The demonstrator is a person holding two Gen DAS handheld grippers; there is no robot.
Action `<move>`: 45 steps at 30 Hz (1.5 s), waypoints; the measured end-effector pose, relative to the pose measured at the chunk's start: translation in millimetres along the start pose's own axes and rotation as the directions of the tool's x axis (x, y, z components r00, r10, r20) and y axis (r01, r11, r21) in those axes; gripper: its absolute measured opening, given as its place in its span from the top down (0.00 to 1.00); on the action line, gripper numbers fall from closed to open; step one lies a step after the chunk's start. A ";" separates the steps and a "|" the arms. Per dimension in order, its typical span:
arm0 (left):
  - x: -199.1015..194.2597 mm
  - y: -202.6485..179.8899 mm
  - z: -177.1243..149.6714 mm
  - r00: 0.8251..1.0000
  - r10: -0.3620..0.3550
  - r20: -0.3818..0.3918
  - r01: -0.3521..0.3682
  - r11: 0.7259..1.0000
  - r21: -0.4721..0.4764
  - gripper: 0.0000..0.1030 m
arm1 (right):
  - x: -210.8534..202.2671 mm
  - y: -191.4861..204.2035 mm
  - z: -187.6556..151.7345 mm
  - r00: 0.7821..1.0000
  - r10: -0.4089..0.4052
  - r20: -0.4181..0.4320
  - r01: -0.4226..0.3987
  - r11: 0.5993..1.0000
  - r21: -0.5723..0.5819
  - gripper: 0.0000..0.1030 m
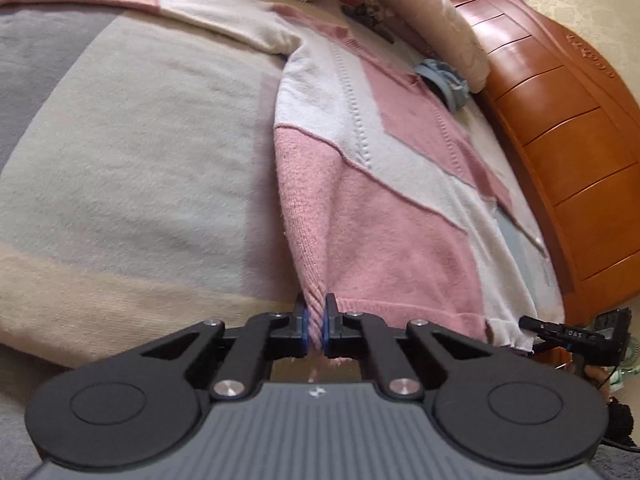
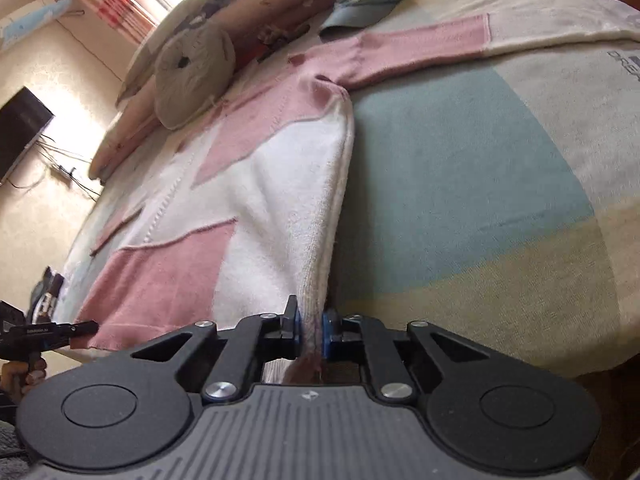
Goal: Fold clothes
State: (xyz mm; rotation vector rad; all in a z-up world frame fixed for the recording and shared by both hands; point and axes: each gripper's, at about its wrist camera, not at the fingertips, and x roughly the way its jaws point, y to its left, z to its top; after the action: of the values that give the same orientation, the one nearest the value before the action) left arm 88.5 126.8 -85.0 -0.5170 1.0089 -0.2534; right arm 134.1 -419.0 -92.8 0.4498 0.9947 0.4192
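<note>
**Inspector:** State of your jaws?

**Me:** My left gripper (image 1: 315, 326) is clamped on the pink hem corner of the sweater (image 1: 384, 184); my right gripper (image 2: 311, 330) is clamped on the white hem corner.

**Inspector:** How does the garment lie?

**Me:** Spread on the bed (image 1: 140, 152), long axis running straight away from both jaws toward the pillows (image 2: 192, 80), sleeves out sideways. No containers present.

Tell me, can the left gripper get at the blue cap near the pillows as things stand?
Probably not yet. The left gripper is shut on the sweater hem, and the blue cap lies past the sweater's far end by the pillows; it would have to let go first.
</note>
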 end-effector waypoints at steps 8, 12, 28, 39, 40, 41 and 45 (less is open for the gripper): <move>-20.3 -43.5 45.7 0.979 0.135 0.154 -0.174 0.943 0.284 0.91 | -26.7 18.9 26.3 0.987 -0.068 0.147 0.081 0.993 -0.087 0.73; 13.9 -75.5 68.3 0.982 0.116 0.149 -0.171 0.884 0.435 0.79 | -9.7 48.6 57.5 0.978 -0.072 0.196 0.112 0.974 -0.199 0.67; 118.9 -94.7 103.5 0.991 0.116 0.065 -0.133 0.864 0.486 0.70 | 111.2 -51.1 189.4 0.981 0.043 0.188 -0.109 0.929 0.353 0.43; 125.5 -102.3 108.0 0.990 0.127 0.055 -0.136 0.828 0.543 0.60 | 134.6 -35.3 218.1 0.911 -0.257 0.323 0.198 0.958 0.206 0.88; 125.5 -101.9 108.4 0.990 0.127 0.055 -0.136 0.828 0.544 0.60 | 135.3 -34.4 221.7 0.908 -0.268 0.324 0.211 0.957 0.199 0.88; 124.9 -101.4 108.9 0.990 0.126 0.056 -0.136 0.830 0.541 0.60 | 136.2 -34.4 225.0 0.906 -0.277 0.319 0.226 0.956 0.188 0.88; 119.0 -106.1 115.7 0.989 0.114 0.094 -0.147 0.817 0.558 0.60 | 129.5 -30.6 222.7 0.929 -0.278 0.244 0.239 0.955 0.177 0.80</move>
State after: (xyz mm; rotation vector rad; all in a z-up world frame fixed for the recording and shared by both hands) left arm 252.4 18.9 -68.1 0.0897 0.8550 -0.3956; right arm 393.5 -413.3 -95.4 0.4839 0.8102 0.0442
